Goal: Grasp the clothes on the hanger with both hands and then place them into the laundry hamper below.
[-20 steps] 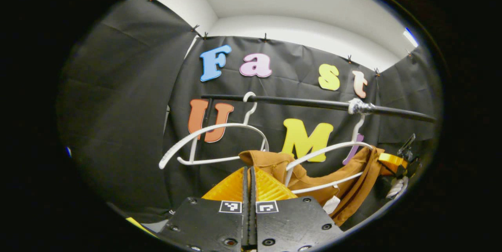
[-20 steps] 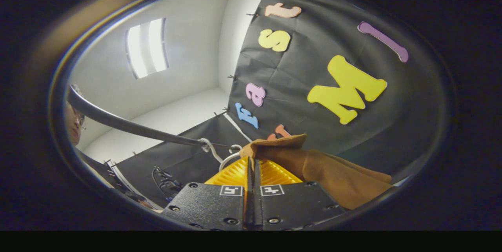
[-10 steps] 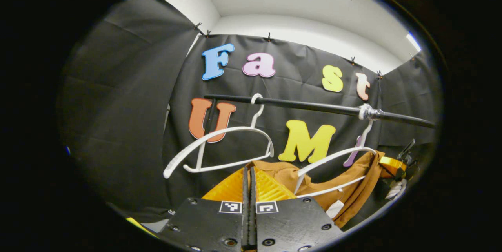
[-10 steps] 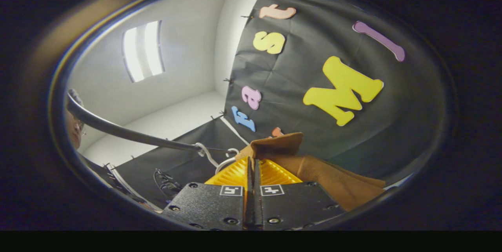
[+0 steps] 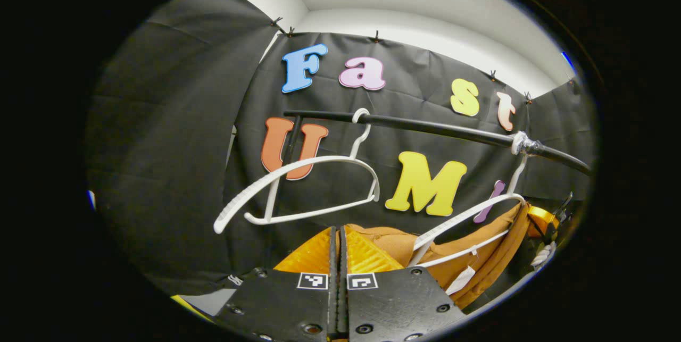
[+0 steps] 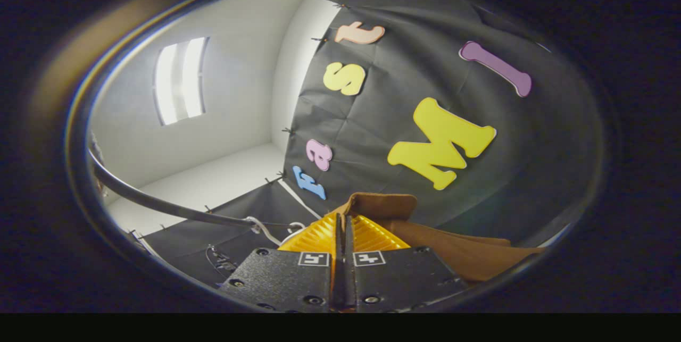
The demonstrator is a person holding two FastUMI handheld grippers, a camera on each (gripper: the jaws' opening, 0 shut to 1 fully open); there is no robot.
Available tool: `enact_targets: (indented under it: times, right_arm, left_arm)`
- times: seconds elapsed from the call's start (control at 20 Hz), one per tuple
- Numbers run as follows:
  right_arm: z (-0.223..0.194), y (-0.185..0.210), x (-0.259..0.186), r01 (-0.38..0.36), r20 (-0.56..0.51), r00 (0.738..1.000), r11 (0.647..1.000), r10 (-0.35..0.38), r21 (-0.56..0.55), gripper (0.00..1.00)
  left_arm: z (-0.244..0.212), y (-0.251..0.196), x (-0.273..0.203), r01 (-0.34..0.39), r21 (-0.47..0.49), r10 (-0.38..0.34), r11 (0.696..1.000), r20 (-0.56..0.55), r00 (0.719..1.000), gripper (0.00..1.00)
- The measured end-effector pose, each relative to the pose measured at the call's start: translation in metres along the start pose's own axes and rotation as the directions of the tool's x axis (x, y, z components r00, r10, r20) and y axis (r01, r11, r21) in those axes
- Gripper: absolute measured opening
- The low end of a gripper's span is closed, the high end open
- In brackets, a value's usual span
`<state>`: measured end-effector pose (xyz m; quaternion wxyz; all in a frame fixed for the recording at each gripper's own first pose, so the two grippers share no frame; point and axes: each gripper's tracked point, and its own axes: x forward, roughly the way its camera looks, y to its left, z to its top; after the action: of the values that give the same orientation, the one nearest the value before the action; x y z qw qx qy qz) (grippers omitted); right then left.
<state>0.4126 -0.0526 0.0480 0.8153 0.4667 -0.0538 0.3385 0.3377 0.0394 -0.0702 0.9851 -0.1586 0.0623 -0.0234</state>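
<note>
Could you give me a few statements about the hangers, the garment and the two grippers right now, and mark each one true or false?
1. Two white hangers hang on the black rail. True: the empty hanger and the hanger with the garment.
2. The brown garment is draped on the hanger nearest the rail's left end. False: that hanger is bare; the garment is on the other one.
3. The left gripper is shut on brown cloth. True.
4. The right gripper is wide open. False: its jaws are closed on a fold of the brown garment.
5. The garment already lies in a hamper. False: it is up at the hanger.
</note>
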Motion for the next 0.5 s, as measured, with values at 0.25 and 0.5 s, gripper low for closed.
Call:
enact_targets:
  times: [0.25,0.5]
  right_arm:
    - [0.004,-0.027,0.0,0.075,0.011,0.997,0.997,-0.075,0.003,0.02]
    - [0.025,-0.048,0.002,0.112,0.064,0.991,0.992,-0.116,0.056,0.04]
  left_arm:
    - [-0.012,0.007,0.004,-0.009,-0.001,0.009,1.0,-0.031,0.999,0.0]
    - [-0.031,0.0,-0.002,-0.016,-0.025,0.014,1.0,-0.051,0.999,0.04]
